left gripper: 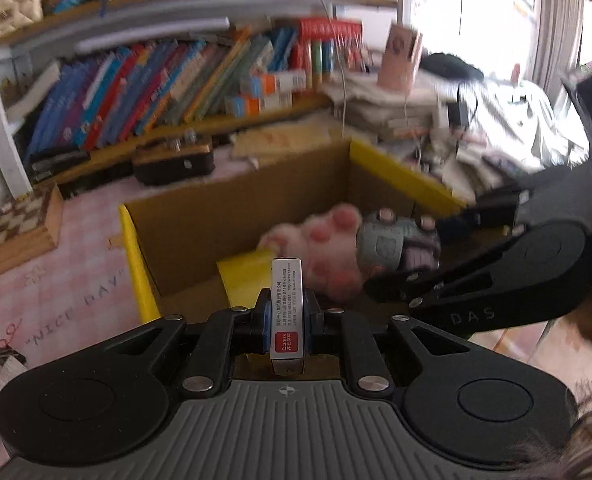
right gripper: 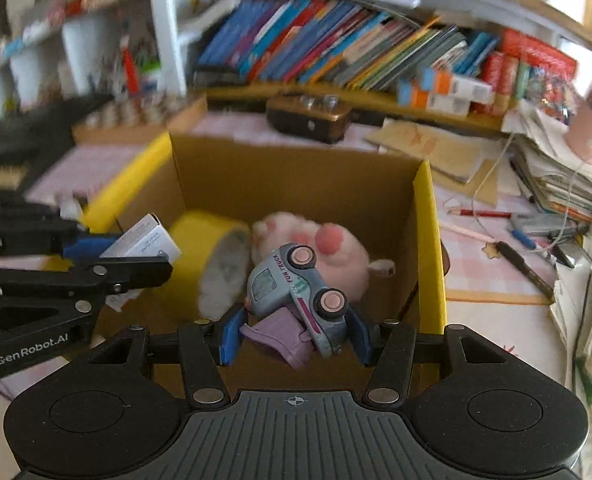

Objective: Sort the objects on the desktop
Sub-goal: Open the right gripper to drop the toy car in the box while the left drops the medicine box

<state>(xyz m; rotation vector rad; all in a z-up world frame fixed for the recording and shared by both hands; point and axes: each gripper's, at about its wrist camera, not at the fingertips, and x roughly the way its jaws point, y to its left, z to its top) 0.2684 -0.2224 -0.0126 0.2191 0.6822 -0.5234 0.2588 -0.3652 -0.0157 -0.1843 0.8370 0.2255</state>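
One cardboard box [right gripper: 296, 184], and inside it one roll of yellow tape [right gripper: 212, 256] and one pink plush toy [right gripper: 336, 256]. Two grippers: one small white box [left gripper: 287, 312], one toy truck [right gripper: 296, 292].

Motion blur smears the bookshelf [right gripper: 336, 48] titles; the plush paw [right gripper: 328, 252] lies partly hidden behind the toy truck [right gripper: 296, 292].

We can read "FUN TRUCK" on the toy truck [right gripper: 296, 292], "NICE DAY" on the pink tablecloth [left gripper: 56, 280], "GenRobot.AI" on the left gripper [right gripper: 136, 258], "Comix" on the small box [left gripper: 287, 312].
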